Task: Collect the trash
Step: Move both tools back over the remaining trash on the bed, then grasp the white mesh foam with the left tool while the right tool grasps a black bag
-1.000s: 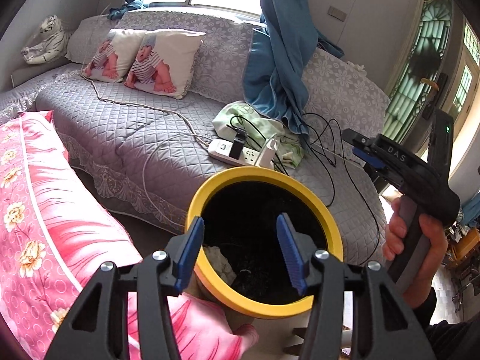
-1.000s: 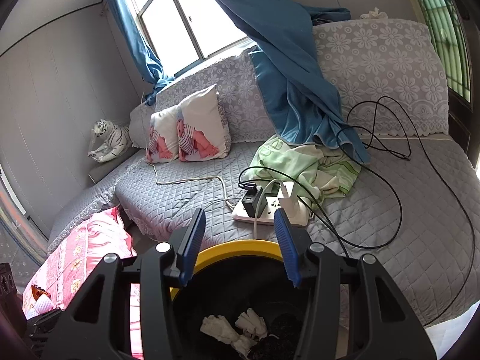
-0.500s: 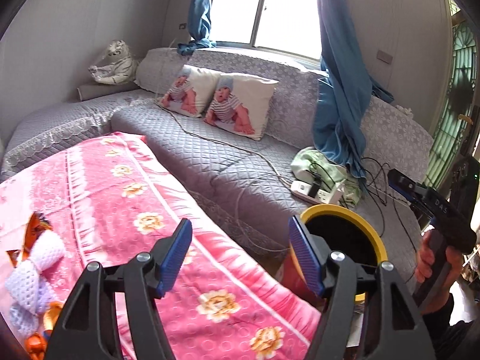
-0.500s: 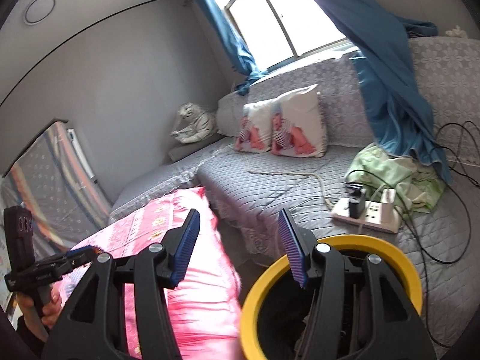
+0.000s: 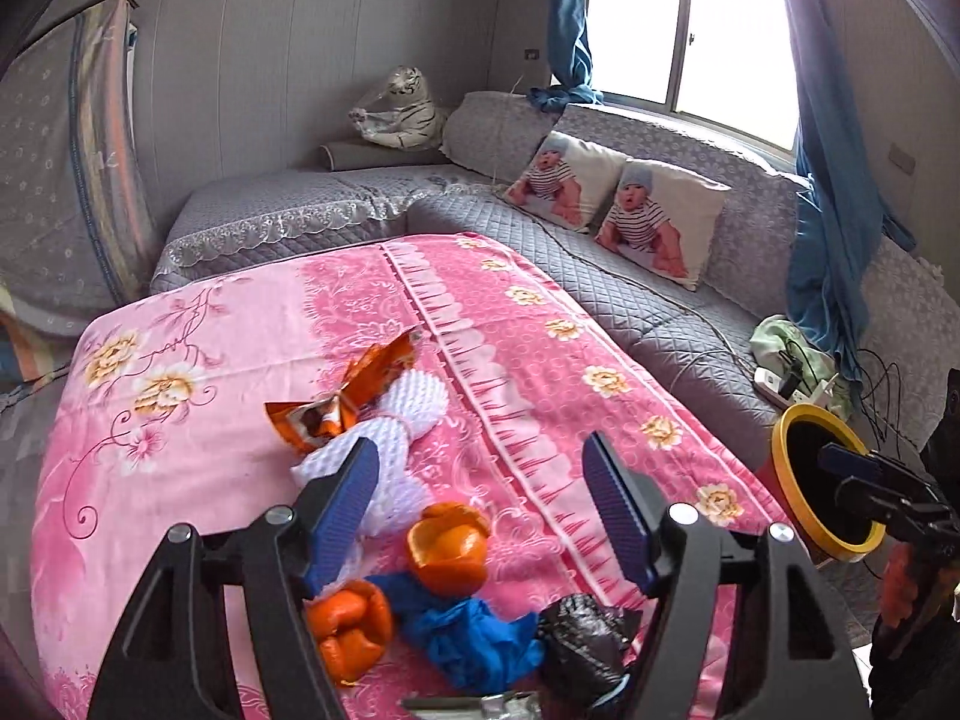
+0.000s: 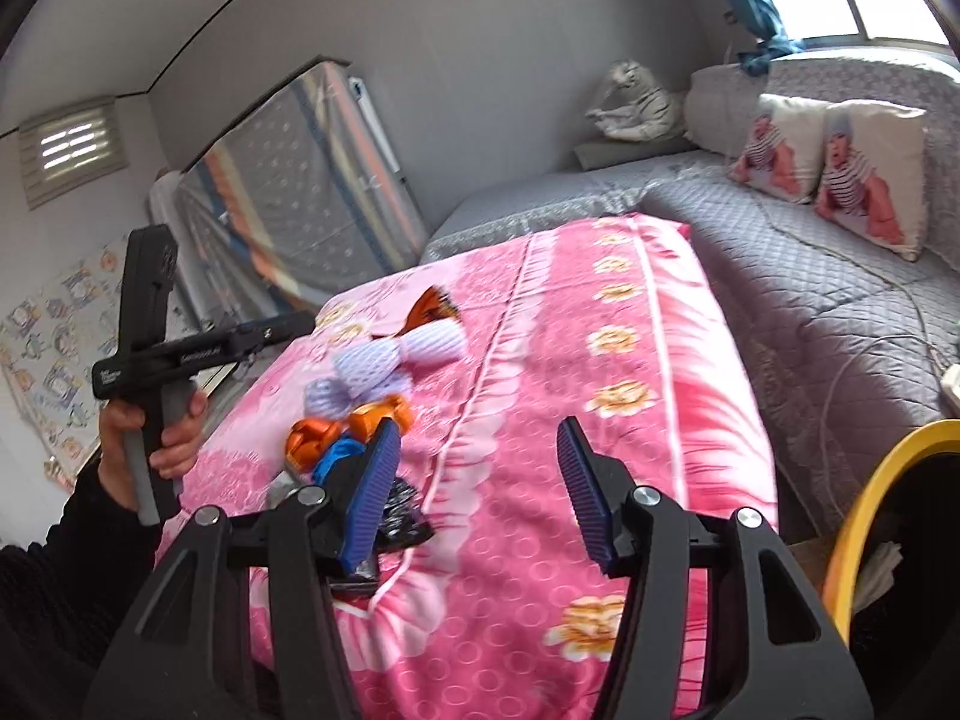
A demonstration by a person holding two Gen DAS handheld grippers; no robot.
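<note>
A pile of trash lies on the pink flowered blanket (image 5: 540, 324): an orange wrapper (image 5: 342, 402), white foam netting (image 5: 414, 402), two orange peels (image 5: 447, 546), a crumpled blue plastic piece (image 5: 474, 636) and a black bag (image 5: 582, 624). My left gripper (image 5: 480, 474) hovers over the near end of the pile, its jaws opening, nothing between the pads. My right gripper (image 6: 480, 450) is open and empty above the blanket, right of the same pile (image 6: 354, 414). The yellow-rimmed black bin (image 5: 792, 480) stands by the blanket's right edge, also the bin (image 6: 858, 510) at the right of the right wrist view.
A grey quilted sofa (image 5: 660, 300) wraps around behind, with two baby-print cushions (image 5: 618, 210), a plush tiger (image 5: 396, 111), a power strip with cables (image 5: 786, 381) and a blue curtain (image 5: 834, 210). A hand (image 6: 150, 438) holds the left gripper's handle.
Both grippers have swung left, away from the bin and over the pink blanket; the trash pile has come into view. The left jaws stand wider than before.
</note>
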